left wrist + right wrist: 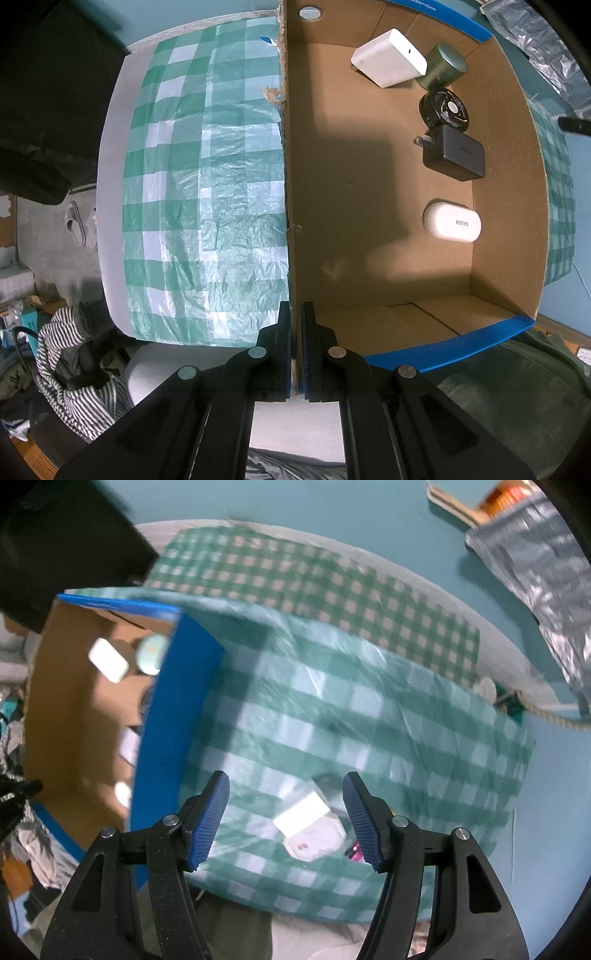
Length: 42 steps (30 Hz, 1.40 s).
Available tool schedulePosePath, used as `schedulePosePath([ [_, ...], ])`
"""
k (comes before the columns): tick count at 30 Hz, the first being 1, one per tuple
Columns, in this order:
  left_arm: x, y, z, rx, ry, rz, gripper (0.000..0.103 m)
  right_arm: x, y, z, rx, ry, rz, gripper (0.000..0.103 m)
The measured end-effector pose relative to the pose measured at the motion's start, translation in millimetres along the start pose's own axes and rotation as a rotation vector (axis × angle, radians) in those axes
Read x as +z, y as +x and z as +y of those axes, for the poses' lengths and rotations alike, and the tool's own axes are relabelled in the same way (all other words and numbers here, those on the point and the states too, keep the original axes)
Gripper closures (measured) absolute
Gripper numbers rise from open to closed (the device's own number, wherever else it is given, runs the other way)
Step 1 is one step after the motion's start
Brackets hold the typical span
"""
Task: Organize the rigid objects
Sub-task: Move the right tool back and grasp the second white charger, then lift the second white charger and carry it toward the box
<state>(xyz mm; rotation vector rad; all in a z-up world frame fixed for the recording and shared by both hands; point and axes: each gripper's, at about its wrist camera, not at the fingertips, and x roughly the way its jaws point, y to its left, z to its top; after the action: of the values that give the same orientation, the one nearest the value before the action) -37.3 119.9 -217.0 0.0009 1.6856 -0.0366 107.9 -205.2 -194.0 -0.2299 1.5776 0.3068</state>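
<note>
My left gripper (pixel 296 343) pinches the cardboard box (pixel 369 221) wall, steadying it; right gripper (pixel 286 818) spread wide above the white adapter (pixel 303 814) on the checked cloth (pixel 369 709) beside the box; next I'd judge: descend, centre, close, carry into the box.

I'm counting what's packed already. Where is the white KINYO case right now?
In the left wrist view, the white oval KINYO case lies on the cardboard box floor, right side, just nearer than the black wall charger.
</note>
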Motion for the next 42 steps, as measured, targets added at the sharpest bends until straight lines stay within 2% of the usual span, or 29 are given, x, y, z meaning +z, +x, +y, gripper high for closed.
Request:
schedulePosePath([
  [5,-2,0,0,0.001,0.002,0.001,0.099,-9,22,-17,0.01,0.07,0.052,0.039],
  [14,-4,0,0,0.003,0.003,0.003,0.099,-21,64,-41,0.107,0.252,0.125,0.039],
  [18,-5,0,1,0.004,0.003,0.003,0.099,-23,77,-42,0.107,0.28,0.141,0.039],
  [23,-6,0,0,0.005,0.004,0.002,0.099,-22,88,-32,0.089,0.246,0.144,0.041],
  [24,-6,0,1,0.004,0.003,0.002,0.099,-22,90,-29,0.081,0.231,0.143,0.046],
  [26,-6,0,1,0.004,0.004,0.003,0.099,-21,92,-22,0.047,0.205,0.145,0.062],
  [29,-6,0,1,0.003,0.004,0.003,0.099,-20,95,-13,0.047,0.164,0.141,0.073],
  [35,-6,1,1,0.003,0.004,0.004,0.099,-17,97,10,-0.022,0.042,0.138,0.077],
  [42,-6,1,1,0.002,0.004,0.005,0.099,-15,109,19,-0.037,0.025,0.161,0.077],
])
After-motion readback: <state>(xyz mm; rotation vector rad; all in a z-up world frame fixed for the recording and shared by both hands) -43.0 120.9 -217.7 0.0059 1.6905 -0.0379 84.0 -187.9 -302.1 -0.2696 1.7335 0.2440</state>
